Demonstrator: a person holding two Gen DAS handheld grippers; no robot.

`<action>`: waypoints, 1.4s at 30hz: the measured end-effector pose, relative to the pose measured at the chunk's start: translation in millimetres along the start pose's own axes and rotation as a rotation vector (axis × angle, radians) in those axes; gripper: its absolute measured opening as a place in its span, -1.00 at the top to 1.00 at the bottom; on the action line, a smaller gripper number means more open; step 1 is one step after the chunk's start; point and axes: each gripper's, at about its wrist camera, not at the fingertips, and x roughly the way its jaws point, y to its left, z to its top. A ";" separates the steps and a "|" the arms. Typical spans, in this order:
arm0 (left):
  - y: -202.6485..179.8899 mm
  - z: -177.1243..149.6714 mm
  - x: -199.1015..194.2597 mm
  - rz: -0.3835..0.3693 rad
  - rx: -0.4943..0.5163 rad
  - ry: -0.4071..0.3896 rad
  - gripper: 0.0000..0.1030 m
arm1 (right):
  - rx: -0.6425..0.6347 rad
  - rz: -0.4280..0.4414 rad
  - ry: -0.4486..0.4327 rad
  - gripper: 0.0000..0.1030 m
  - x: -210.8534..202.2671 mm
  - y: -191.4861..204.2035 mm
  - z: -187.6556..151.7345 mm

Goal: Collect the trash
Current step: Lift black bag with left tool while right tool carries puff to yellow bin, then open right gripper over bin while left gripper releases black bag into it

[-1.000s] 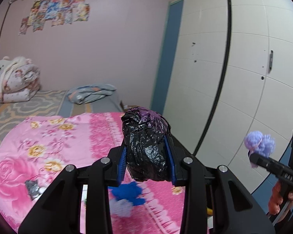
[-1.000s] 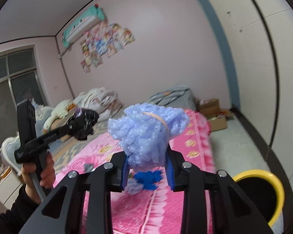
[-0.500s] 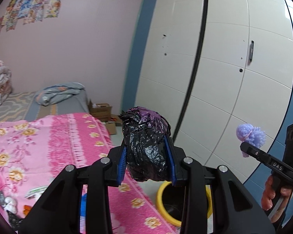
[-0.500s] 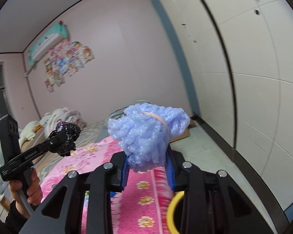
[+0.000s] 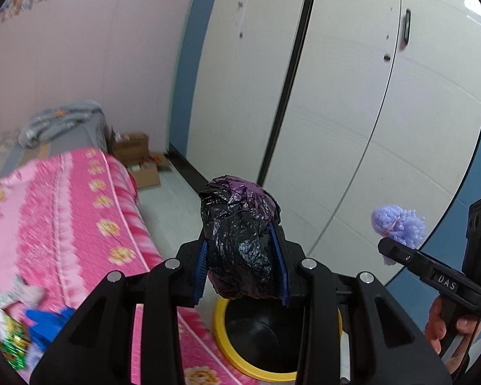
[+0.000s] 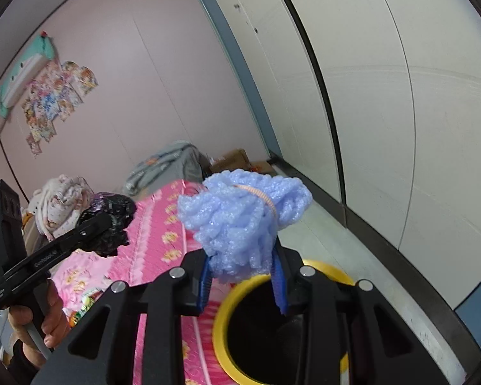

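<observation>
Between the blue-padded fingers (image 5: 279,258) of the left gripper (image 5: 242,263) a crumpled black plastic bag (image 5: 239,240) sits clamped, and the right gripper (image 6: 245,268) is clamped on a wad of pale blue foam netting (image 6: 243,221), both held above the yellow-rimmed bin (image 5: 240,357) on the floor. Either light bundle could drift or catch on the pads when let go and land on the rim, the floor or the bed. Beyond lie the pink floral bedspread (image 5: 70,211) with more litter (image 5: 11,337), cardboard boxes (image 5: 138,157), a white wardrobe (image 5: 352,96) and a pink wall (image 5: 80,48).
</observation>
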 end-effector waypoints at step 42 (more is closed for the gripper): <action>22.8 -84.2 48.0 0.048 -0.032 0.173 -0.57 | 0.074 -0.221 0.211 -0.21 57.4 -34.9 -77.2</action>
